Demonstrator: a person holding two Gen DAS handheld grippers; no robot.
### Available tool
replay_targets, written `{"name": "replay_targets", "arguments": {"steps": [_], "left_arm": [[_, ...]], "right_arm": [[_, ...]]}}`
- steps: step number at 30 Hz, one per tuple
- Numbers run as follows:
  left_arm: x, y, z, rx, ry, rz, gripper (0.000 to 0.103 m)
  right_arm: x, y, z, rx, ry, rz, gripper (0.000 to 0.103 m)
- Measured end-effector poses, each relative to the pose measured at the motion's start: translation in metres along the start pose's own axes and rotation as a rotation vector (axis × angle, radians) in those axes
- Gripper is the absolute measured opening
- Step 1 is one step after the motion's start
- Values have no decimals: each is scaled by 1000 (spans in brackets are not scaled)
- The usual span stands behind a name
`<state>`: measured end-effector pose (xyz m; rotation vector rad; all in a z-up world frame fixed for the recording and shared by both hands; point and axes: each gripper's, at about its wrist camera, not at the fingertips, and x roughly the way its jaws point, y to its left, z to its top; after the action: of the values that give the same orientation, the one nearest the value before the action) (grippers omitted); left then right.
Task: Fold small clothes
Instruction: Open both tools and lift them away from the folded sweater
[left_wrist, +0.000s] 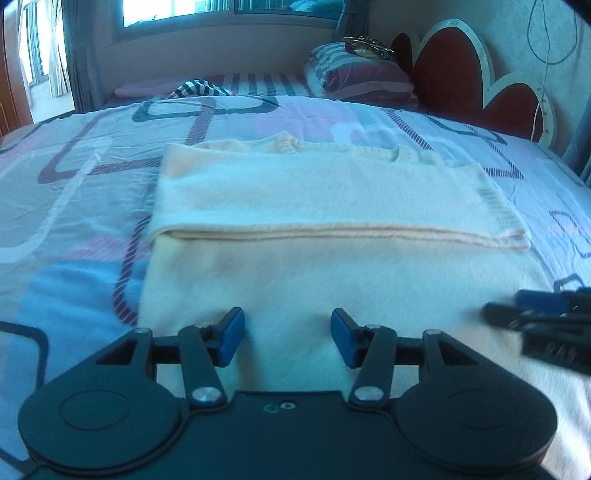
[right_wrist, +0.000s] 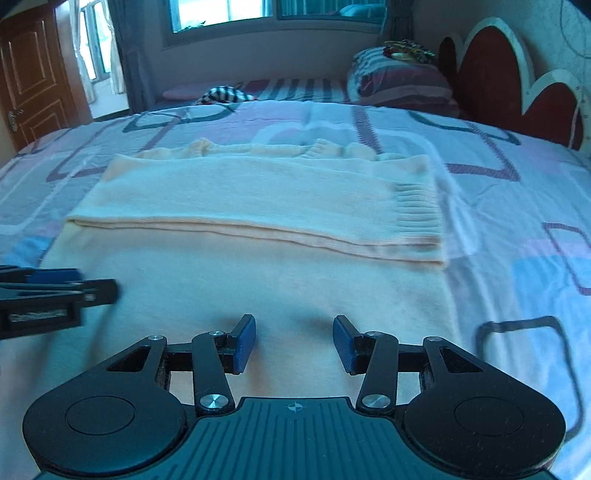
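Note:
A cream knit sweater (left_wrist: 314, 206) lies flat on the bed, its sleeve folded across the body with the ribbed cuff at the right; it also shows in the right wrist view (right_wrist: 258, 206). My left gripper (left_wrist: 287, 338) is open and empty, low over the sweater's near hem. My right gripper (right_wrist: 294, 343) is open and empty, also over the near hem, to the right of the left one. The right gripper shows at the right edge of the left wrist view (left_wrist: 543, 321); the left gripper shows at the left edge of the right wrist view (right_wrist: 55, 291).
The bed has a patterned pastel sheet (left_wrist: 74, 192). A striped pillow (left_wrist: 362, 74) and a red petal-shaped headboard (left_wrist: 461, 70) stand at the far right. A black-and-white striped cloth (right_wrist: 225, 94) lies at the far side. A wooden door (right_wrist: 33, 74) is at the left.

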<state>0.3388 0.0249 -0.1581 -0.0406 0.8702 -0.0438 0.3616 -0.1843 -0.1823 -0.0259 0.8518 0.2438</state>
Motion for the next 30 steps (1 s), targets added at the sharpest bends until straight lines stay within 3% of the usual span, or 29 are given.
{"name": "replay_targets", "arguments": {"steps": [6, 14, 19, 30], "left_arm": [[-19, 5, -10, -33, 14, 26, 50], [-51, -36, -31, -11, 16, -49, 52], [-54, -47, -53, -11, 47, -35, 52], [-77, -40, -87, -29, 38, 57, 55]], "right_arm": [[-15, -30, -14, 50, 9, -45, 46], [-54, 6, -29, 9, -17, 128, 46], [-59, 21, -50, -35, 12, 182, 46], [-78, -16, -95, -97, -3, 99, 46]]}}
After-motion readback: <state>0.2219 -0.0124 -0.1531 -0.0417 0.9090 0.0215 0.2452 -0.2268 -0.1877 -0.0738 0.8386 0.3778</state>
